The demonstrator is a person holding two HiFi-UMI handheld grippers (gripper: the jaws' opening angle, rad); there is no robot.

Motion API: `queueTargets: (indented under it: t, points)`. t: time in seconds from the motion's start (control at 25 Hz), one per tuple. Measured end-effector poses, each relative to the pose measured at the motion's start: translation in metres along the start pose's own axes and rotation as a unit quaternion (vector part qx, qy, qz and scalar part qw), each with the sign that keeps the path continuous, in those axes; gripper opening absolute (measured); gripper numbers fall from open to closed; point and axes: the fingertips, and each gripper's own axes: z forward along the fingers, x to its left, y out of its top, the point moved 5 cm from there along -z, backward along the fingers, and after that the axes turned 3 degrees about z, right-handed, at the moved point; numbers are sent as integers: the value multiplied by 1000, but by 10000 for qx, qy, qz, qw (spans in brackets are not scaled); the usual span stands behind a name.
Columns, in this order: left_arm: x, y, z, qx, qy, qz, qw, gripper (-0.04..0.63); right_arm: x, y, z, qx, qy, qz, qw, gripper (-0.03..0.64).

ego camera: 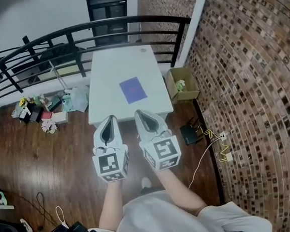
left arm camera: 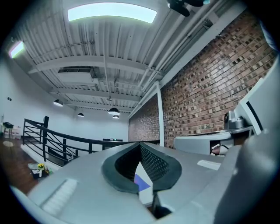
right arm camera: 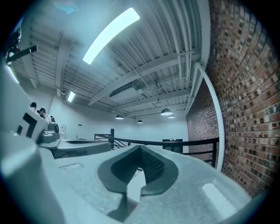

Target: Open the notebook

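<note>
1. Lying flat and closed, the purple rectangular notebook [ego camera: 133,90] rests midway along the white counter [ego camera: 106,73].
2. Left tongs [ego camera: 109,119] and right tongs [ego camera: 140,113], side by side, are pressed together, pinching nothing.

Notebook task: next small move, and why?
Likely bring the left gripper and right gripper forward over the table: the notebook lies closed mid-table, and both grippers hang short of the table's near edge, jaws together, empty.
</note>
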Motion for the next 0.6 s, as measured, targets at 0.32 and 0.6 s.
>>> queueTargets:
  t: [0.32,0.6]
  points:
    - [5,-12,60,164,106,101,9998,15,-48,-20,54,378,51,251,9990,-9]
    - [51,-29,120,315,89,87,9994,15,-43,-24,122,386,315,129,9987,-9]
